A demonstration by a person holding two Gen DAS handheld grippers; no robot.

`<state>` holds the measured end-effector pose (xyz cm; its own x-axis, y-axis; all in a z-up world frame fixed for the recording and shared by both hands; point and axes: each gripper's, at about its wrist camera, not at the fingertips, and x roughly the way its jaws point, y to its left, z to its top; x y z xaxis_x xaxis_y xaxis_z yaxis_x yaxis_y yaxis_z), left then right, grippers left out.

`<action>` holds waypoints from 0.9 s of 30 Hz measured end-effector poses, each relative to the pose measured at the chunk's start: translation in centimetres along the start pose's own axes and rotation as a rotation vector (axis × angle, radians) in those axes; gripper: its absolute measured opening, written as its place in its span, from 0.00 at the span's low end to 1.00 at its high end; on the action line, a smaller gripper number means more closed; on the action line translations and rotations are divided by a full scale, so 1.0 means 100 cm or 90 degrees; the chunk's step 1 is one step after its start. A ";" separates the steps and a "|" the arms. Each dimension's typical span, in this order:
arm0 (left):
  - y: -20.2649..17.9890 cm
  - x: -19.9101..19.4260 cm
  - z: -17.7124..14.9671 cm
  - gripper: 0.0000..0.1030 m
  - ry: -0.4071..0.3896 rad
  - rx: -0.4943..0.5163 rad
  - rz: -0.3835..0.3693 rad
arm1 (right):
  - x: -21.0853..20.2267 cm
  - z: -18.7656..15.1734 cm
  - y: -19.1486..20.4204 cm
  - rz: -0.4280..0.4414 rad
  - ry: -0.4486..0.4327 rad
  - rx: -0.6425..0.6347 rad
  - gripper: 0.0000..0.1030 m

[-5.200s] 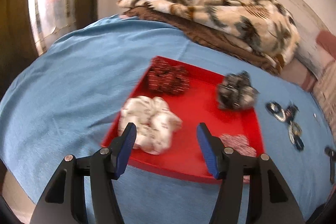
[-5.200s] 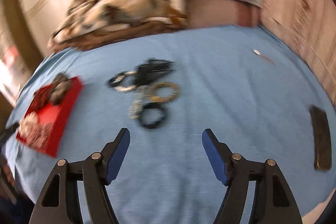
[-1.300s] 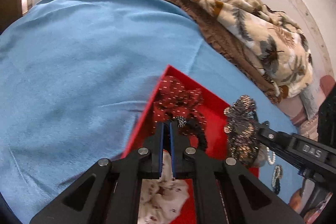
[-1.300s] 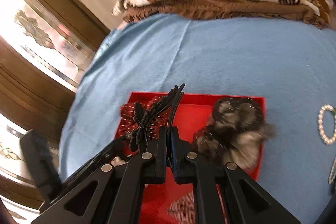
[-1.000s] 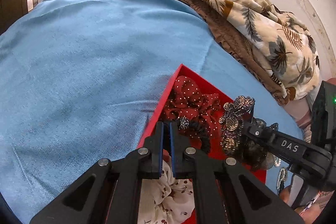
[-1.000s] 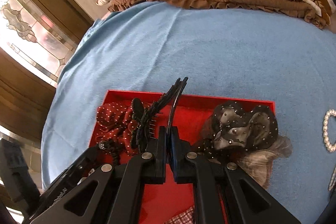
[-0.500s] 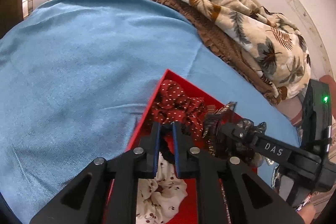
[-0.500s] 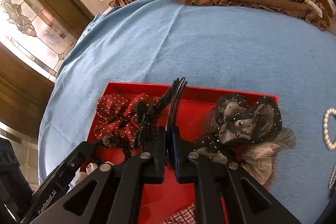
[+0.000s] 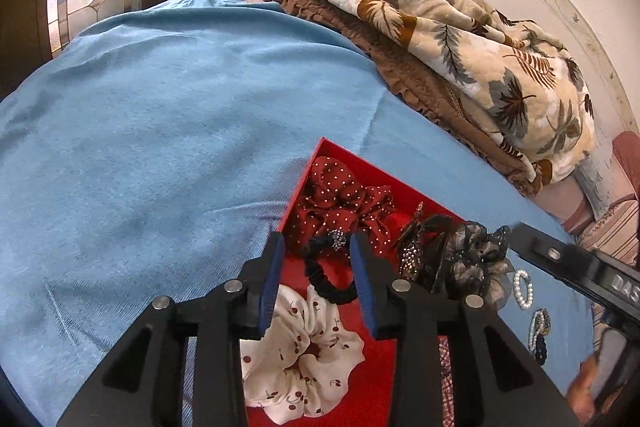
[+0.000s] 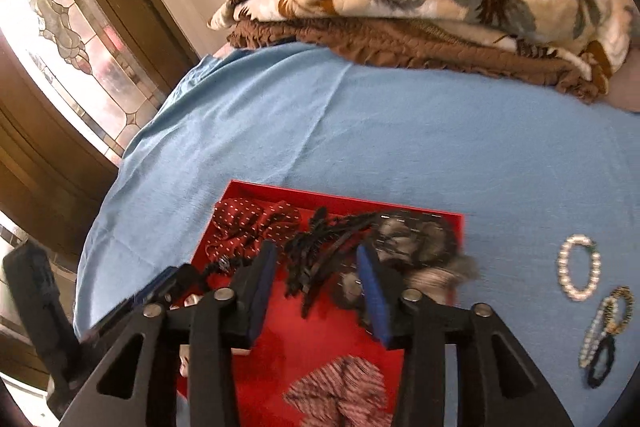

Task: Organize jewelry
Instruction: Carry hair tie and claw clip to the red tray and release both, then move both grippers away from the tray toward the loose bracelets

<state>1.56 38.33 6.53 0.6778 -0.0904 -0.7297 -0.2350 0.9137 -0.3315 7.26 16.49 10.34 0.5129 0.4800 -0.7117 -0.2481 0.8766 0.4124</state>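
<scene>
A red tray [image 9: 304,175] lies on the blue bedsheet. My left gripper [image 9: 319,267] hovers over its near left part. Its jaws are opening, and a black hair band with a beaded knot [image 9: 329,277] lies loose on the tray between the pads, which do not touch it. My right gripper [image 10: 318,277] is above the tray [image 10: 320,347] with its jaws opening too. A black toothed hair claw [image 10: 320,247] rests in the tray between and beyond its fingers, free of the pads.
The tray also holds a red dotted scrunchie [image 9: 340,195], a white cherry scrunchie [image 9: 308,351], a grey sequined bow [image 10: 416,239] and a checked scrunchie [image 10: 340,395]. A pearl bracelet [image 10: 580,267] and more bracelets [image 10: 604,331] lie on the sheet to the right. A folded leaf-print blanket [image 9: 440,27] is at the back.
Both grippers went from shut to parted. The black band and the hair claw left the pads and now lie in the tray. The right gripper pulled up and back.
</scene>
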 end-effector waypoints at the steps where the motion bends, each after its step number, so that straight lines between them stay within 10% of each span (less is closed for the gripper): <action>1: 0.000 -0.001 -0.001 0.35 -0.001 0.002 0.002 | -0.006 -0.003 -0.005 -0.002 -0.002 0.002 0.46; 27: -0.078 -0.063 -0.089 0.53 -0.107 0.192 0.095 | -0.151 -0.135 -0.266 -0.146 -0.051 0.231 0.60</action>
<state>-7.05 28.26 8.38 0.7625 0.0956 -0.6398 -0.1407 0.9898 -0.0198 -4.97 -13.57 2.47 0.5872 0.2580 -0.7672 0.1775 0.8837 0.4330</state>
